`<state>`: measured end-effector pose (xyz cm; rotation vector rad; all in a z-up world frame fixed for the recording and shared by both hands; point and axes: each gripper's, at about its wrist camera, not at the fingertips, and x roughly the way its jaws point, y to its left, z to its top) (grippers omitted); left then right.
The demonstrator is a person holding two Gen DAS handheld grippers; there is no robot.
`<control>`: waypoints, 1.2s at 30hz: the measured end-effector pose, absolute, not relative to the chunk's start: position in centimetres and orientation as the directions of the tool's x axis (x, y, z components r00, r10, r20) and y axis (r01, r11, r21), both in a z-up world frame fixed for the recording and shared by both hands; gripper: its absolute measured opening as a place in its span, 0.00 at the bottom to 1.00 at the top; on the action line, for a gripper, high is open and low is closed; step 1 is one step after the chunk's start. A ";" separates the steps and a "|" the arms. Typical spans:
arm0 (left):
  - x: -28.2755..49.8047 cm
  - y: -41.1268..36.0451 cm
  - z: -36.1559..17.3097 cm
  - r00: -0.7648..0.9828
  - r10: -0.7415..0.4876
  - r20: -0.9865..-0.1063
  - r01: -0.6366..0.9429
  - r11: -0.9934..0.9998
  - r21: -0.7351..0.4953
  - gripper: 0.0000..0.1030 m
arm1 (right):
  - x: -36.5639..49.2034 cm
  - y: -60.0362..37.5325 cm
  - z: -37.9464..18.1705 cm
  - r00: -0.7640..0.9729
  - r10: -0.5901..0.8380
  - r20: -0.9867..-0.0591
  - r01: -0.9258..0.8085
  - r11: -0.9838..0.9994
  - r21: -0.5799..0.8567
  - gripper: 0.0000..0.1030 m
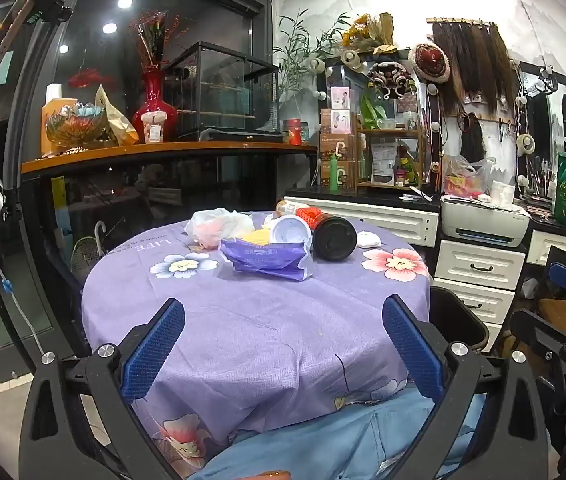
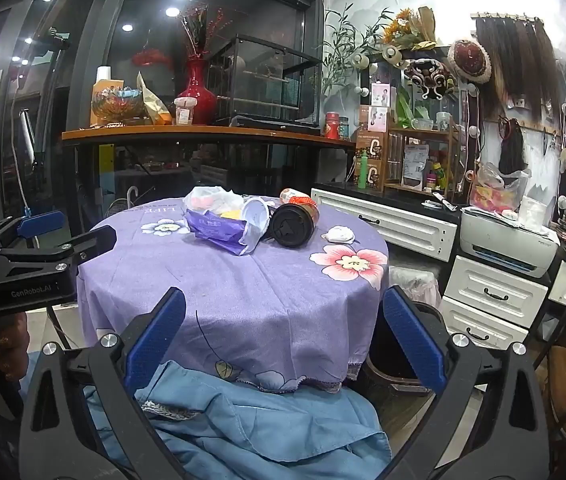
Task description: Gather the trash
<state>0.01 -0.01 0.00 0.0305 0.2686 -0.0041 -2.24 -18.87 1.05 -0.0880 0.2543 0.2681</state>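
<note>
Trash lies in a heap at the far side of the round table (image 1: 251, 340), which has a purple flowered cloth. The heap holds a purple wrapper (image 1: 267, 260) (image 2: 219, 230), a white cup on its side (image 1: 291, 232) (image 2: 257, 214), a black-lidded jar on its side (image 1: 333, 238) (image 2: 289, 226), a white plastic bag (image 1: 219, 226) (image 2: 211, 198) and a crumpled tissue (image 1: 367, 239) (image 2: 339, 234). My left gripper (image 1: 283, 304) (image 2: 71, 228) is open and empty over the near edge. My right gripper (image 2: 283, 292) (image 1: 551, 300) is open and empty beside it.
A dark bin (image 1: 459, 320) (image 2: 399, 344) stands on the floor right of the table. White drawers (image 2: 495, 296) and a printer (image 1: 483, 220) are further right. A counter (image 1: 163, 152) with a red vase stands behind. Blue fabric (image 2: 263, 420) lies below the grippers.
</note>
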 end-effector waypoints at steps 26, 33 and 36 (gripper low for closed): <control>0.0 0.0 0.0 0.963 -0.001 -0.269 0.010 0.999 0.031 0.95 | -2.3 -18.8 1.2 0.932 0.252 -0.261 -0.274 0.961 -0.050 0.95; 0.0 -0.1 0.0 0.963 0.001 -0.270 0.008 0.999 0.033 0.95 | -2.3 -18.8 1.1 0.931 0.252 -0.262 -0.274 0.960 -0.051 0.95; 0.0 0.0 0.0 0.963 0.000 -0.270 0.009 0.999 0.033 0.95 | -2.3 -18.8 1.1 0.932 0.252 -0.262 -0.274 0.960 -0.050 0.95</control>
